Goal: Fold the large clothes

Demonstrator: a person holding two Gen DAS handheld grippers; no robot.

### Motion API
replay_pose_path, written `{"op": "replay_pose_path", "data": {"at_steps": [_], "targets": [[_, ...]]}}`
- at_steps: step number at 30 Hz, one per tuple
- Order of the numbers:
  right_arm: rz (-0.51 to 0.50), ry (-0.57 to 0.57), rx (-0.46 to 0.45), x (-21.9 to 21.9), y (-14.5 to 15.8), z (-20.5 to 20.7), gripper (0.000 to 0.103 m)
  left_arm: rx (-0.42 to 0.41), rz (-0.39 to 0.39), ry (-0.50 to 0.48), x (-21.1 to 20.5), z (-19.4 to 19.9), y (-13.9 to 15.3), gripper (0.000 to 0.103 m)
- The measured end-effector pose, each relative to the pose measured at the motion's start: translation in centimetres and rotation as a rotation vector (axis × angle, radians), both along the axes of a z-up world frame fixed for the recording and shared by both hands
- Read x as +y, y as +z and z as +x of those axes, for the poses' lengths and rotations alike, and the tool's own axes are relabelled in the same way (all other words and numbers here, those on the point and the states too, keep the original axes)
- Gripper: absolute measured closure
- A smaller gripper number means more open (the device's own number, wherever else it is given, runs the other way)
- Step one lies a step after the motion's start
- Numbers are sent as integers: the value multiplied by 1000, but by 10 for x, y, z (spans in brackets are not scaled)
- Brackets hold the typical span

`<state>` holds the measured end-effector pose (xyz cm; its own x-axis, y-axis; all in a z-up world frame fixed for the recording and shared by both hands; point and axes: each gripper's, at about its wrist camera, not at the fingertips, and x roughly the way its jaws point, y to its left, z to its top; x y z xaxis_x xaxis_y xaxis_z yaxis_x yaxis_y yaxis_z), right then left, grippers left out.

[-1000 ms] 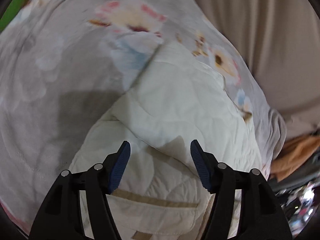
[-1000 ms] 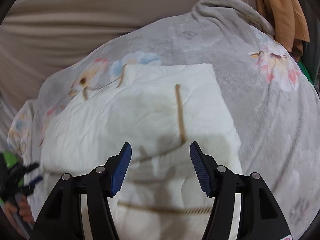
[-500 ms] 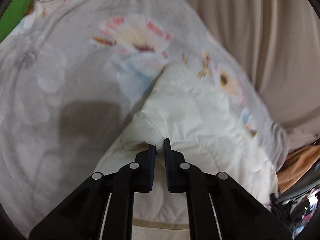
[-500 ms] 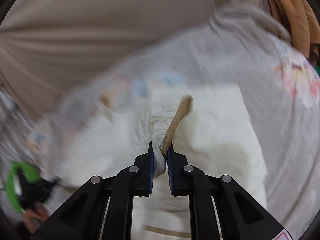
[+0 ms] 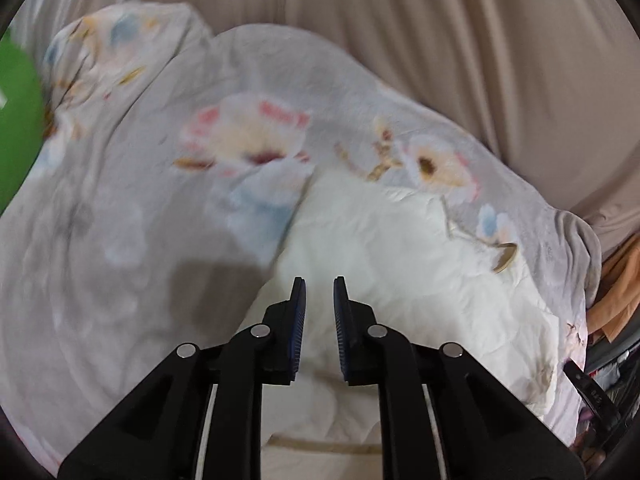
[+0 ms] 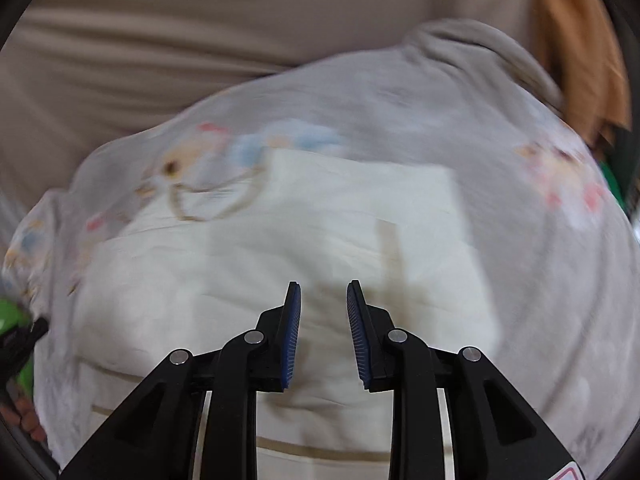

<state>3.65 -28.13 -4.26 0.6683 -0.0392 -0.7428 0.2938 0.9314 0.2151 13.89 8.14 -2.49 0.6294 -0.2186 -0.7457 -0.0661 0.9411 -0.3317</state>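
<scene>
A cream quilted garment [image 5: 400,248] with tan trim lies folded flat on a grey floral bedcover [image 5: 160,160]. My left gripper [image 5: 320,280] hangs above the garment's near left part. Its jaws are opening, a narrow gap apart, with nothing pinched between them. In the right wrist view the same garment [image 6: 280,248] spreads under my right gripper [image 6: 323,284], a tan strip [image 6: 390,248] running just right of it. The right jaws are also opening, a little wider, with no cloth between the pads.
A beige curtain [image 5: 400,20] hangs behind the bed. Orange cloth [image 5: 616,292] is heaped at the bed's right edge and shows as orange cloth [image 6: 580,40] at upper right. The other gripper's green body [image 6: 12,320] and a hand [image 6: 24,420] sit at the left rim.
Both grippers went from wide open to pinching a fold of the cream garment, then let it go. They have lifted, and the cloth lies flat again.
</scene>
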Motion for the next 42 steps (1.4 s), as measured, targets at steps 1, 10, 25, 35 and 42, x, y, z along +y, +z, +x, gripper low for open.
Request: {"op": "replay_pose_path", "data": {"at_steps": [1,10,25,35,42], "targets": [[-3,78,-21,22,3,19,77,-19,-8,-14,-8,9,4,88],[-40,403,52,139,-48,120,90,77,127,-195,-76,89,-67,74],[17,-151,33,-88,-39,-17,89,80,108,-122,-25,55,-47,78],[48,8,127,-28,-84,-19,103,171,219,-188,-68,-17,-80,73],[89,-84,97,-51,-66,-71,88,249,246,-100,-14,-28,-88,68]]}}
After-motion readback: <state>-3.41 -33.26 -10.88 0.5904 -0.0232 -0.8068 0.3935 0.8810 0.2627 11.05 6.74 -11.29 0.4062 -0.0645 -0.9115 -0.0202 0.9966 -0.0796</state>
